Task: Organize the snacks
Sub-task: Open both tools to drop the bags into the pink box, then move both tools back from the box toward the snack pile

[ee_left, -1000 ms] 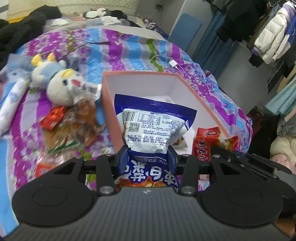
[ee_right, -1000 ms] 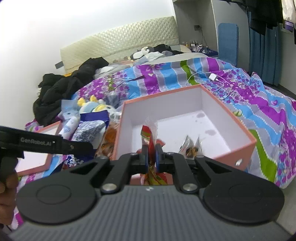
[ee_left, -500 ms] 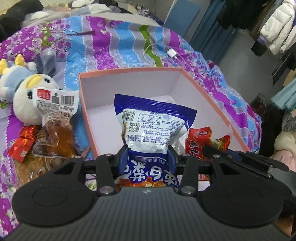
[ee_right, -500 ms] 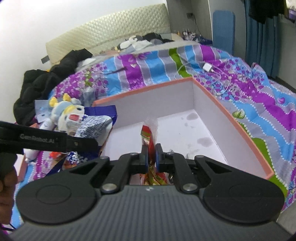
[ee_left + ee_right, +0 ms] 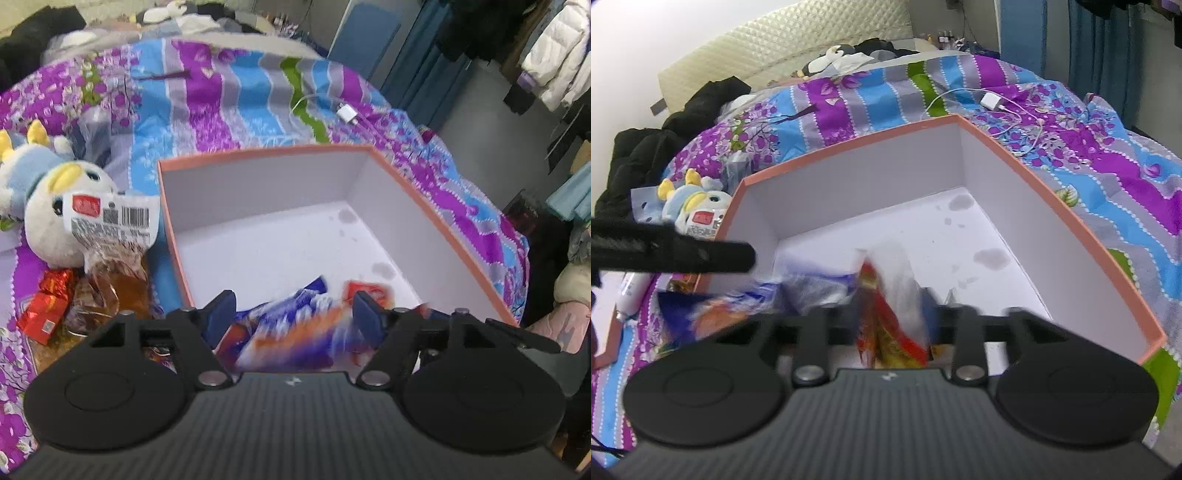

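Hovering over the box [image 5: 436, 218], left gripper [image 5: 293, 314] jaws have just opened, blue bag [image 5: 295, 332] loose between; right gripper [image 5: 892, 317] jaws likewise parted, red packet [image 5: 886, 321] released between them.

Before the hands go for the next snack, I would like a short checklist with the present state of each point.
1. Left gripper released: ok, its jaws have just been opening and stand clear of the blue snack bag.
2. Blue snack bag inside the orange box: ok, though blurred.
3. Right gripper released: ok, its jaws have just been opening, and the red snack packet is between them, unpressed.
4. Red snack packet settled flat: cannot tell, blurred.
5. Room left in the box: ok, far half bare.
6. Snacks left outside: ok, clear bag and red packets beside the plush toy.
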The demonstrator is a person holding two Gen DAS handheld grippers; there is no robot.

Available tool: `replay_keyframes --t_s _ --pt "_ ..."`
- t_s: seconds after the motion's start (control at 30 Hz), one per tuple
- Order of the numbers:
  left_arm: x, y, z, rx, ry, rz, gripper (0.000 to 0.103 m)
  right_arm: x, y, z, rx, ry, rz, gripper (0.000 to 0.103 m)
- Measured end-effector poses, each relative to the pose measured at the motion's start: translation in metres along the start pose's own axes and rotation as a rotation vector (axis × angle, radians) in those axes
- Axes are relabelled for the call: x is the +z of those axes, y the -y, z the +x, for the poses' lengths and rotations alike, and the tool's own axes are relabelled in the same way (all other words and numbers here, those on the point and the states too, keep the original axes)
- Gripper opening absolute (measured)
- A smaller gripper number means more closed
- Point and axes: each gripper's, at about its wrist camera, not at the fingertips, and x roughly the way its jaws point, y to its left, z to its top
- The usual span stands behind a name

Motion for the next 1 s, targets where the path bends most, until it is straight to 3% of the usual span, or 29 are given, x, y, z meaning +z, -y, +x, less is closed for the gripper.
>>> replay_keyframes --t_s 0.47,1.0 --pt "-0.038 0.001 -0.116 0.031 0.098 0.000 0.075 -0.017 -0.031 -0.084 0.035 0.077 -0.016 0.046" --pt "-0.126 0.005 -0.234 0.061 0.162 -0.037 0.075 -0.061 -0.073 -0.179 0.102 0.149 -0.045 0.046"
